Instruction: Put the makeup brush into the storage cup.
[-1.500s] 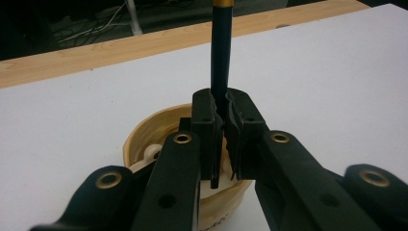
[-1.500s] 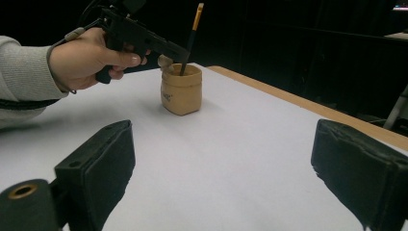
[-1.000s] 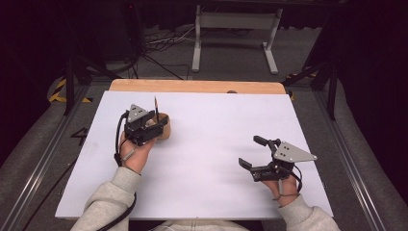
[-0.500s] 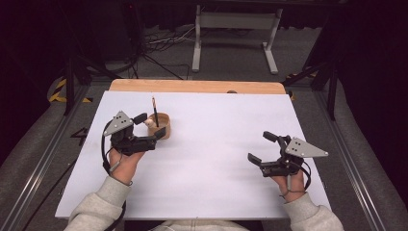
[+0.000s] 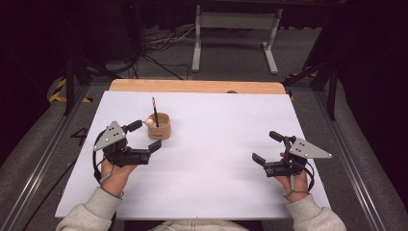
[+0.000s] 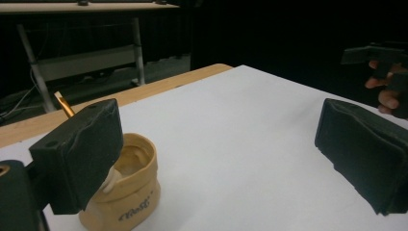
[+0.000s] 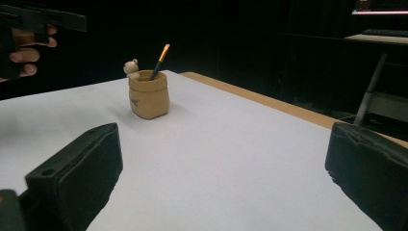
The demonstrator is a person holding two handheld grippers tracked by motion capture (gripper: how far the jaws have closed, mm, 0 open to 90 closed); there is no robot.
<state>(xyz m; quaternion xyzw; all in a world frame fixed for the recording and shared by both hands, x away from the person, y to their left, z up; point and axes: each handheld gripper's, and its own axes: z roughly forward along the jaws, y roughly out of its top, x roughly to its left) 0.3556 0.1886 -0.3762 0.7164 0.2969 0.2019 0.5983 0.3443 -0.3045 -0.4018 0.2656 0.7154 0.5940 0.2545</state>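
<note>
Tan cup (image 5: 159, 126) upright on the white sheet (image 5: 211, 144), toward its far left part, with a pencil (image 5: 155, 109) standing in it, leaning slightly, tip up. Small pale figure (image 5: 150, 123) on the cup's left rim. Left gripper (image 5: 144, 136) just beside the cup on the near side, jaws spread wide and just been opening, nothing between them; far jaw close to the cup's left rim, near jaw just short of its base, neither touching as far as can be told. In the left gripper view, cup (image 6: 122, 192) low at left, partly behind the left jaw, pencil end (image 6: 63, 104) poking out above it. Right gripper (image 5: 269, 148) well apart, at the sheet's right side, jaws likewise wide and just been opening, holding nothing, resting low over bare sheet. In the right gripper view, cup (image 7: 148, 98) far off, pencil (image 7: 160, 59) tilted right.
</note>
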